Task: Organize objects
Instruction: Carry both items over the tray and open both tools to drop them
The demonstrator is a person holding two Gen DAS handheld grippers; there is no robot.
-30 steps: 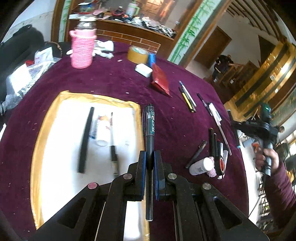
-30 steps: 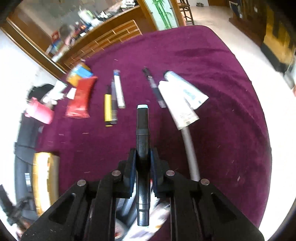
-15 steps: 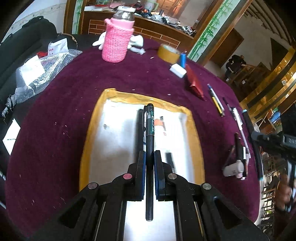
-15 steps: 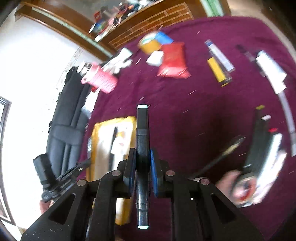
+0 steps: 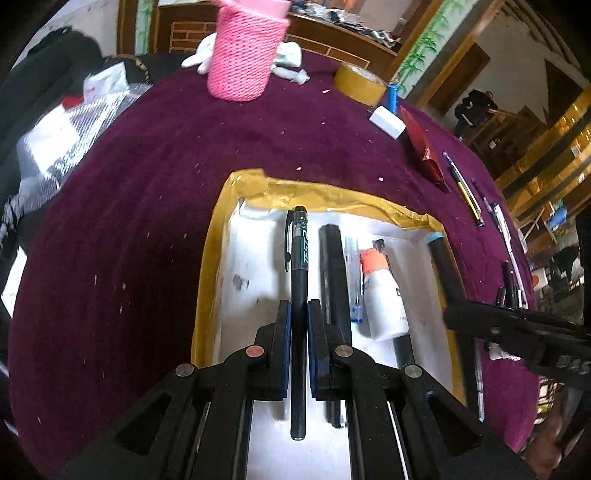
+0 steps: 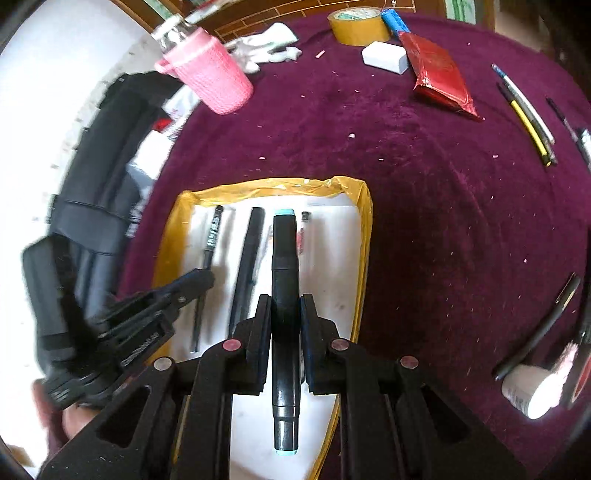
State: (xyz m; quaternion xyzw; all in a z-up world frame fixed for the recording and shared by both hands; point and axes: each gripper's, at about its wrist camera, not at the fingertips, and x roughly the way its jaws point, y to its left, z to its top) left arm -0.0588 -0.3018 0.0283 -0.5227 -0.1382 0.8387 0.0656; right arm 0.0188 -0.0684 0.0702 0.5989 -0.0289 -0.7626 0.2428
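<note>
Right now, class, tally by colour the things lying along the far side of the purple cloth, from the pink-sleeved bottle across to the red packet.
Pink: 1, the sleeved bottle
White: 2, the crumpled cloth and the block
Tan: 1, the tape roll
Blue: 1, the small cylinder
Red: 1, the packet
Total: 6

tablecloth (image 5: 147, 184): deep purple, flecked with pale crumbs
tray (image 5: 255, 295): white inside, yellow taped rim
cup cover (image 5: 245, 48), top of frame: pink knit
pen (image 5: 299, 258), centre: black with teal lettering
marker (image 6: 283, 266), centre: black, light-blue caps
packet (image 6: 439, 74), upper right: shiny red
tape roll (image 6: 358, 22): tan
</note>
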